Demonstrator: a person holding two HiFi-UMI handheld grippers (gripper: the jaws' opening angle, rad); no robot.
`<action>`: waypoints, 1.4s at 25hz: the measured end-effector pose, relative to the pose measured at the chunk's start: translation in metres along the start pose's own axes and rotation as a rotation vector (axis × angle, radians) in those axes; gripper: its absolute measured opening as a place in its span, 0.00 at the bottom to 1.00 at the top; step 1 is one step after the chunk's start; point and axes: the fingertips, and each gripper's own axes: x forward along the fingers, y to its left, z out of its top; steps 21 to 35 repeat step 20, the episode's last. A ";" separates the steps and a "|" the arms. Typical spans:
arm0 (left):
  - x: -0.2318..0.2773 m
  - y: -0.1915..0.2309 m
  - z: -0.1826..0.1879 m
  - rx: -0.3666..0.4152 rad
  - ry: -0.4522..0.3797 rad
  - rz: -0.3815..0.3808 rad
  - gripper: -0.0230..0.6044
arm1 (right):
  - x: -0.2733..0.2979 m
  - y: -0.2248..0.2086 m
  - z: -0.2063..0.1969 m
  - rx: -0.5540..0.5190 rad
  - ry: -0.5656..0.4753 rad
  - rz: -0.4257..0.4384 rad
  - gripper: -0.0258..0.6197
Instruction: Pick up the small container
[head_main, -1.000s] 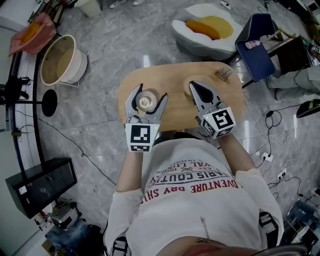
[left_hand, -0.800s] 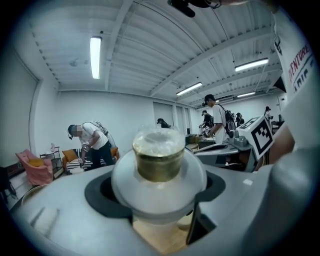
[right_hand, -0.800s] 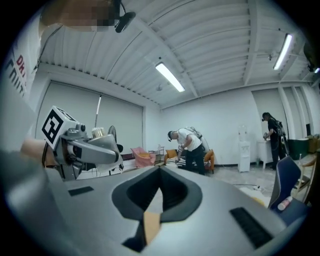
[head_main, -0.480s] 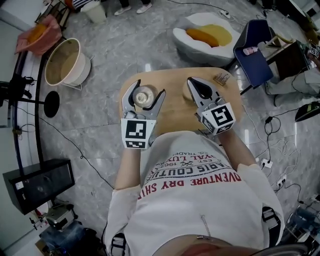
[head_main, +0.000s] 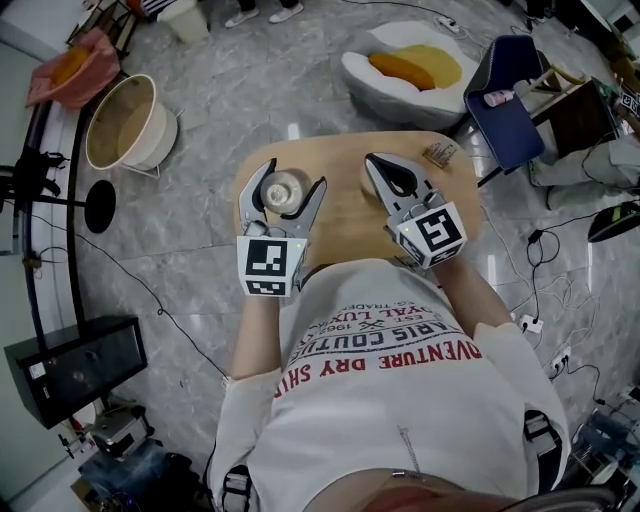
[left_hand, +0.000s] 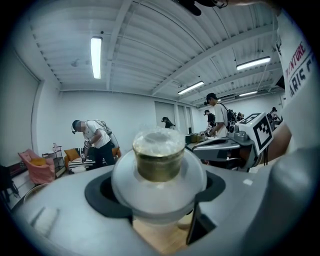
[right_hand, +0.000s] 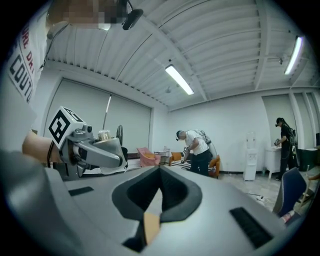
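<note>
The left gripper (head_main: 292, 176) grasps the small container (left_hand: 159, 165) between its pads. It is a round, translucent white jar with a brassy neck and a frosted cap. To its right, the right gripper (right_hand: 159, 172) is clenched on nothing.

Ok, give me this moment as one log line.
left gripper: shut on small container | right gripper: shut, empty | both over wooden table | container lifted clear: cannot tell
</note>
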 end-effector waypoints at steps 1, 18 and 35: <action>0.001 -0.002 -0.002 0.002 0.004 0.000 0.58 | -0.001 -0.001 -0.001 0.000 0.001 -0.003 0.03; 0.004 -0.007 -0.003 -0.033 0.004 -0.004 0.58 | -0.001 -0.006 -0.004 0.033 -0.018 -0.031 0.03; 0.002 -0.006 -0.001 -0.040 -0.005 -0.004 0.58 | -0.002 -0.005 -0.004 0.034 -0.020 -0.031 0.03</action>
